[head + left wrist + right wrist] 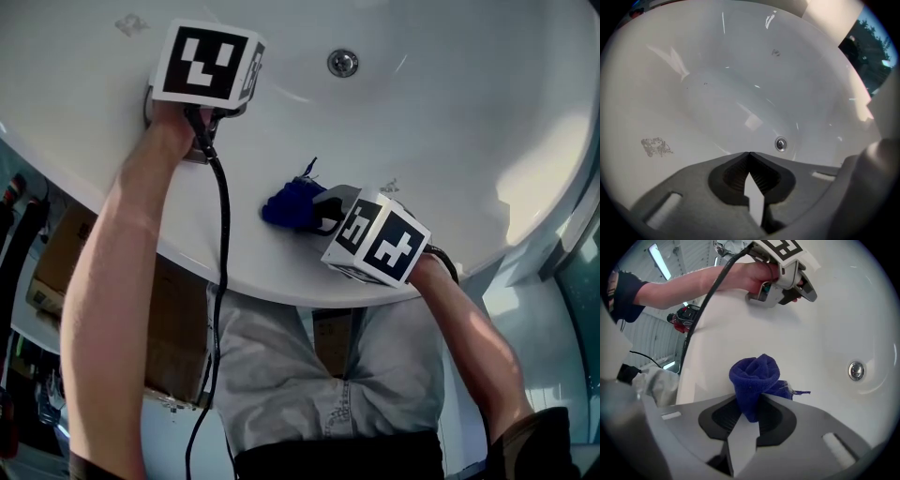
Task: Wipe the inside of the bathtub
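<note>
While the bathtub [450, 122] fills most of your head view, wipe its white wall in long, overlapping strokes. Your right gripper [751, 401], near five o'clock there, has its jaws clamped on the bunched blue cloth [754, 376], which seems to lie against the wall by the near rim. Press flatter so more cloth meets the surface. Your left gripper [749, 161], at eleven o'clock, has jaws closed together on nothing, so hold it clear. Sweep toward the drain [342, 63] at twelve o'clock, then the grey smudge [131, 23].

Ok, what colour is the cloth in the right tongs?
The cloth is dark blue, clearest in the right gripper view.
</note>
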`<state>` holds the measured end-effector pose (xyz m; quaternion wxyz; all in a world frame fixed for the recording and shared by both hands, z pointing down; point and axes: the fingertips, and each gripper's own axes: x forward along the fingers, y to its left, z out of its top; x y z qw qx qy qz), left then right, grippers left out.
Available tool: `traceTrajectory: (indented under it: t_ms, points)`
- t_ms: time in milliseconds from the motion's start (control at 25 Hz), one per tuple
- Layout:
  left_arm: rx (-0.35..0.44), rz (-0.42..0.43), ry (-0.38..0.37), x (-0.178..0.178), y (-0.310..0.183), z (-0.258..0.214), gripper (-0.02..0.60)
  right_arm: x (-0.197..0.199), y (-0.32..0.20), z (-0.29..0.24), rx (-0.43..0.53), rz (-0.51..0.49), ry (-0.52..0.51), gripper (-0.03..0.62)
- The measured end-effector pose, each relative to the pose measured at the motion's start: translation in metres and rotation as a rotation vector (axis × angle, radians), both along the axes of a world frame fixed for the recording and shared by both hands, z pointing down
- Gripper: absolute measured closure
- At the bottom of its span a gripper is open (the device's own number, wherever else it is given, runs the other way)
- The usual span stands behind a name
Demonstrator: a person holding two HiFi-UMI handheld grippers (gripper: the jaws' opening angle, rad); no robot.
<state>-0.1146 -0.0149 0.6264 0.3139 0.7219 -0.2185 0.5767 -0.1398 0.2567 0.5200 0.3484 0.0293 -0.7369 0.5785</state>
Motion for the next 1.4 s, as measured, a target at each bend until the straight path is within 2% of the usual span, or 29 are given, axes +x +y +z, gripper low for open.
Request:
traceTrajectory:
  t_ms: [200, 560, 680, 880, 1040, 1160, 1400]
  points:
    - [0.001, -0.008, 0.005, 0.001, -0.002, -0.001, 0.58, -0.008, 0.001, -0.031, 0.004, 0.009, -0.053, 0.507]
    - [-0.004, 0.008, -0.001, 0.001, 0.0, 0.0, 0.58, -0.019, 0.008, -0.094, -0.038, 0.049, -0.206, 0.507]
    - [-0.007, 0.016, -0.004, -0.001, 0.001, 0.002, 0.58, -0.022, 0.007, -0.101, -0.072, 0.053, -0.255, 0.507]
    - [-0.011, 0.015, -0.004, -0.002, 0.001, 0.004, 0.58, -0.021, 0.0, -0.096, -0.052, 0.023, -0.282, 0.507]
    - [-0.019, 0.015, -0.011, -0.003, -0.001, 0.011, 0.58, -0.009, -0.026, -0.075, -0.002, 0.069, -0.262, 0.507]
    - [-0.011, 0.013, -0.006, -0.004, 0.001, 0.005, 0.58, 0.007, -0.045, -0.056, 0.071, 0.076, -0.203, 0.507]
    - [-0.008, -0.02, 0.006, -0.003, 0.003, 0.004, 0.58, 0.053, -0.093, 0.023, 0.204, -0.003, -0.015, 0.507]
